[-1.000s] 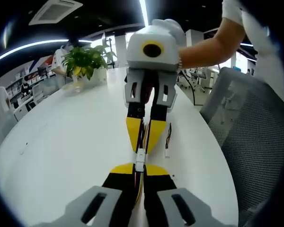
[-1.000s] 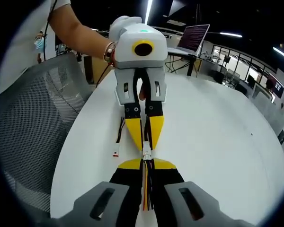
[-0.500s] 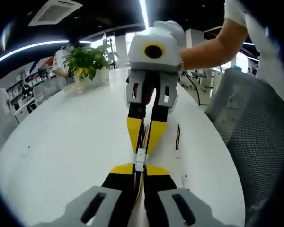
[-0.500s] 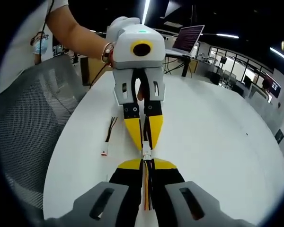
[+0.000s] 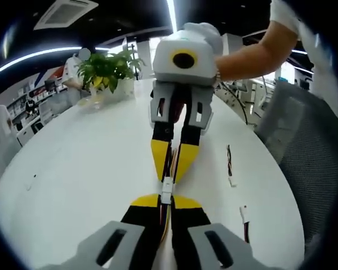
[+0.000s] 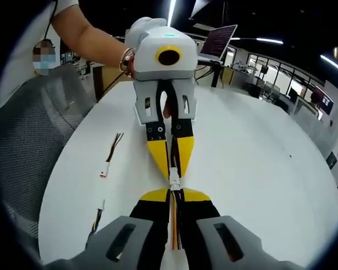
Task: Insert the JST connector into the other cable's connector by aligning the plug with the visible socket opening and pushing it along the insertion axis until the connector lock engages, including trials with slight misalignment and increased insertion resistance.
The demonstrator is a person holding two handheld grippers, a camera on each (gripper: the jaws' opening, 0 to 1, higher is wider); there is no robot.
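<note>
Jaws of both grippers closed on wired connectors point(image 5: 167, 190) meeting tip to tip, spare cables point(image 6: 109, 157) on white table point(image 5: 84, 163)

The join between the two white connector halves point(image 5: 167, 190) sits pinched between yellow fingers point(image 5: 159, 157), too small to tell whether the lock has caught or a gap remains. The cable wires point(image 6: 173, 222) run down between the right gripper's own fingers and vanish at the bottom edge of the right gripper view. On the table point(image 5: 84, 163), the spare lead point(image 5: 230, 167) near the far side is too small for counting pins, and a second loose lead point(image 5: 245, 221) runs off towards the lower rim. The mesh chair point(image 5: 310, 163) is cut by the edge. The laptop screen point(image 6: 218, 42) is too blurred to read.
</note>
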